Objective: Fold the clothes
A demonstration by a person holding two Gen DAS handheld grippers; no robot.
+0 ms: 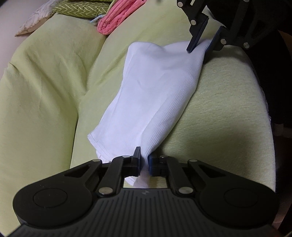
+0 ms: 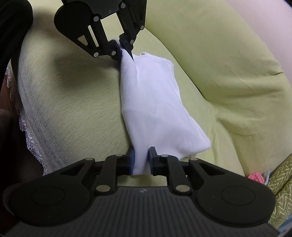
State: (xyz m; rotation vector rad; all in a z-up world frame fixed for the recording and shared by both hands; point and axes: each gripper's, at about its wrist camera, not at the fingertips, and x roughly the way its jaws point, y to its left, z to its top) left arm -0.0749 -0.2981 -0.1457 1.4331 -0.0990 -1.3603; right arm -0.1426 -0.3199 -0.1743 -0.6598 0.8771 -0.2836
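The white garment [image 1: 155, 94] lies folded on the green sofa cushion [image 1: 228, 109], stretched between both tools. The left gripper [image 1: 145, 163] is clamped on one end, and the right gripper [image 2: 142, 160] pinches the other end.

Count: 1 white garment [image 1: 151, 91], 2 grippers – left gripper [image 1: 145, 162], right gripper [image 2: 142, 160]. 1 pink knit item [image 1: 116, 16]. 1 green zigzag-pattern cushion [image 1: 82, 8]. 1 pale embroidered cushion [image 1: 34, 20]. 1 light-green sofa [image 1: 45, 82].
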